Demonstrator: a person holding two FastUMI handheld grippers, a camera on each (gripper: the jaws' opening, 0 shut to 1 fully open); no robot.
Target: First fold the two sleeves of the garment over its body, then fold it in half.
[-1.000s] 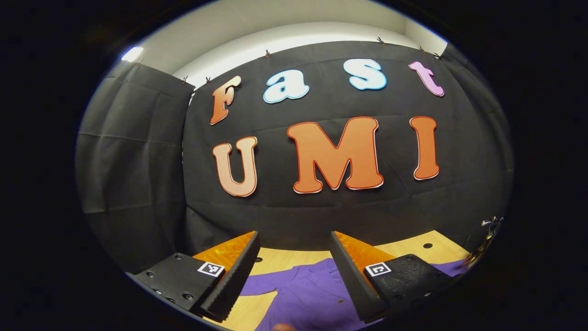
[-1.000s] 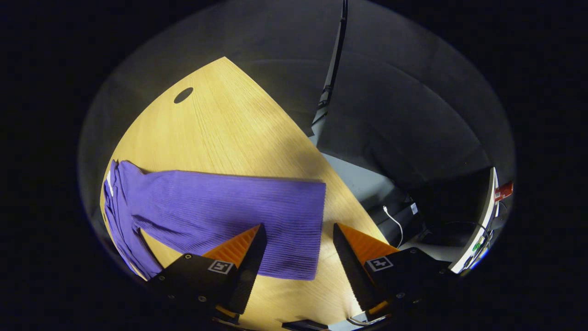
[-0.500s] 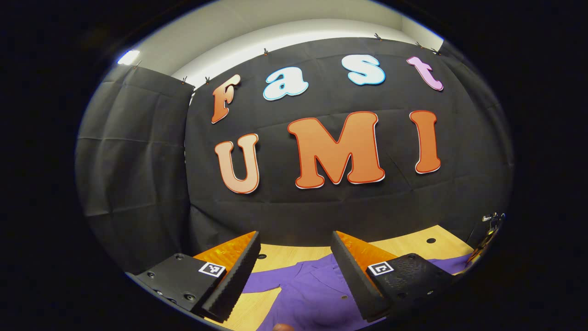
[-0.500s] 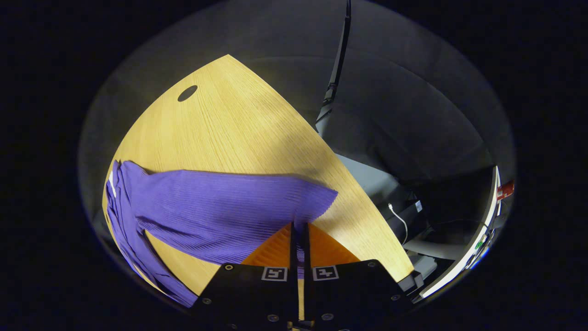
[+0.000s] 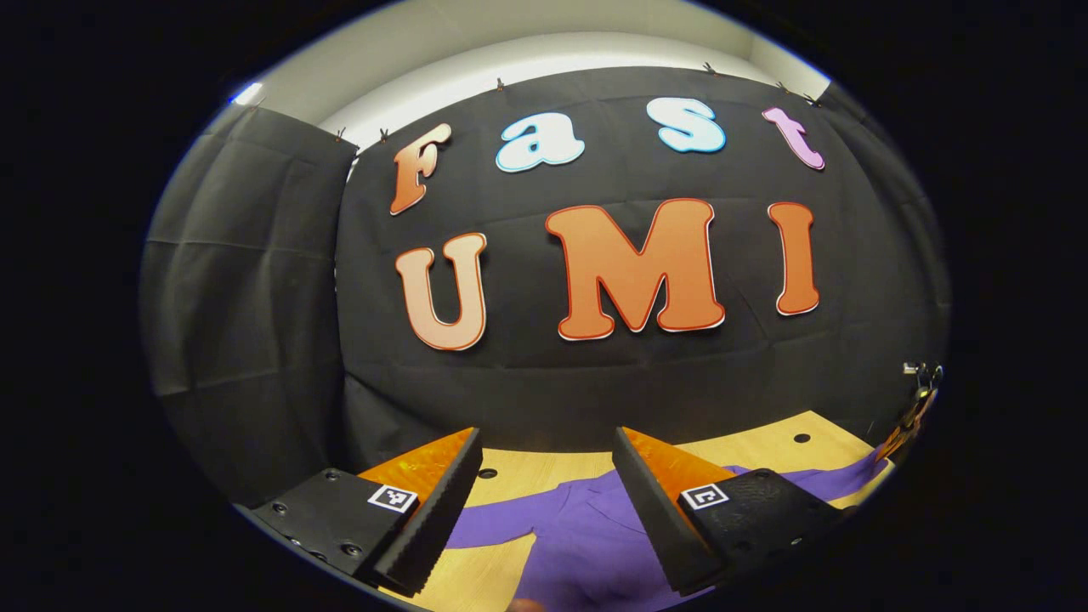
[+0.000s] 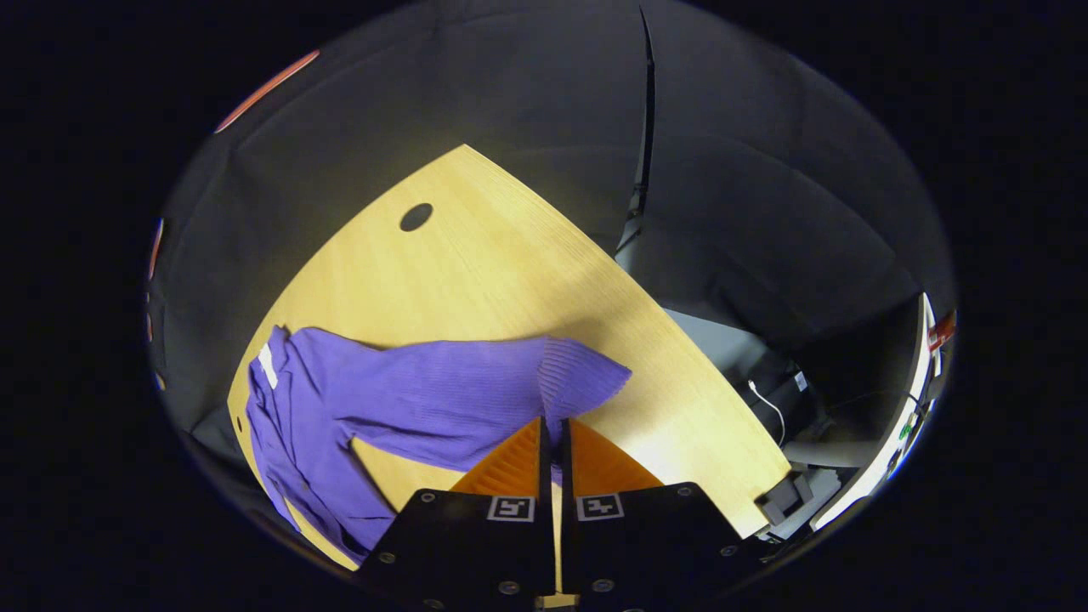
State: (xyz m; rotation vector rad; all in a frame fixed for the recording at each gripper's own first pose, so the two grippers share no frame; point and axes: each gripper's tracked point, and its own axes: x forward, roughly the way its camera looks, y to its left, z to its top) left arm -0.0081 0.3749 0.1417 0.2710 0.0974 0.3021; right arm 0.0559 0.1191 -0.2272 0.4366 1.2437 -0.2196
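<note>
Since one second earlier: right tongs (image 6: 552,429) closed on cuff of purple sleeve (image 6: 476,395), cuff end raised off wooden table (image 6: 476,263) and bunched at fingertips; half a second earlier, same pinch with sleeve lying flatter. Left tongs (image 5: 544,450) unchanged, spread wide, holding nothing, hovering above purple garment (image 5: 586,535). Garment spread flat on table (image 5: 748,450) beneath left tongs in left gripper view, one sleeve reaching toward right edge. Right gripper view: sleeve joined to garment body at left, near table edge. Round hole (image 6: 416,217) in table beyond sleeve, well apart.
</note>
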